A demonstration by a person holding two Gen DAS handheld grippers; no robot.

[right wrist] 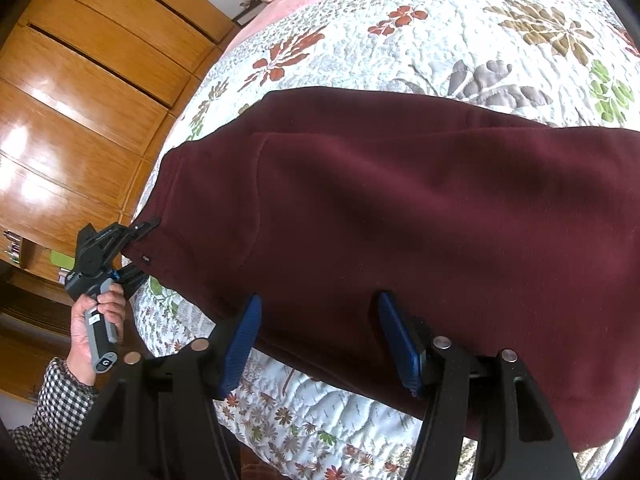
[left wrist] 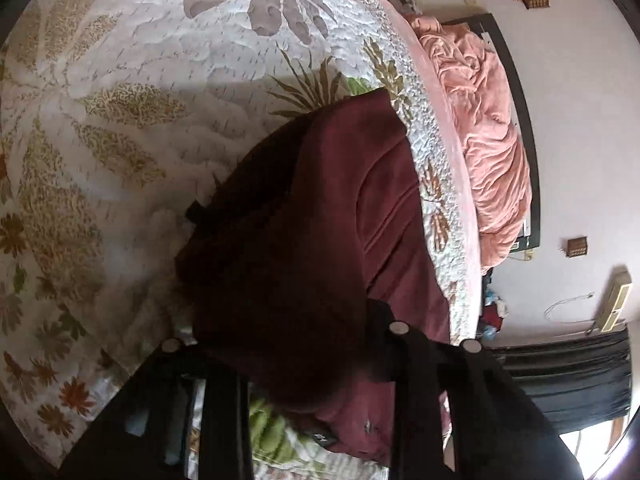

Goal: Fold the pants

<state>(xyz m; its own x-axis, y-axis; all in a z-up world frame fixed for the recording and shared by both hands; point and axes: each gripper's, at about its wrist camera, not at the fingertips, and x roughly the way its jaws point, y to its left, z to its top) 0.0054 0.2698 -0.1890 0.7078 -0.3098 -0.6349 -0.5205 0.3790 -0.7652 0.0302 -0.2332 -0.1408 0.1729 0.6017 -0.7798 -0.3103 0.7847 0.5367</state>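
Note:
Maroon fleece pants (right wrist: 400, 208) lie folded across a floral quilt on the bed. In the right wrist view my right gripper (right wrist: 320, 340) is open, its blue fingertips (right wrist: 240, 344) spread at the pants' near edge, touching nothing clearly. My left gripper (right wrist: 136, 236) shows at the left, held in a hand, shut on the pants' waistband corner. In the left wrist view the pants (left wrist: 320, 240) fill the centre and drape over my left gripper (left wrist: 304, 360), hiding its fingertips.
The floral quilt (right wrist: 440, 40) covers the bed. A crumpled pink blanket (left wrist: 480, 140) lies at the bed's far side. Wooden wardrobe doors (right wrist: 80, 100) stand left of the bed. A dark curtain (left wrist: 568, 376) hangs by the wall.

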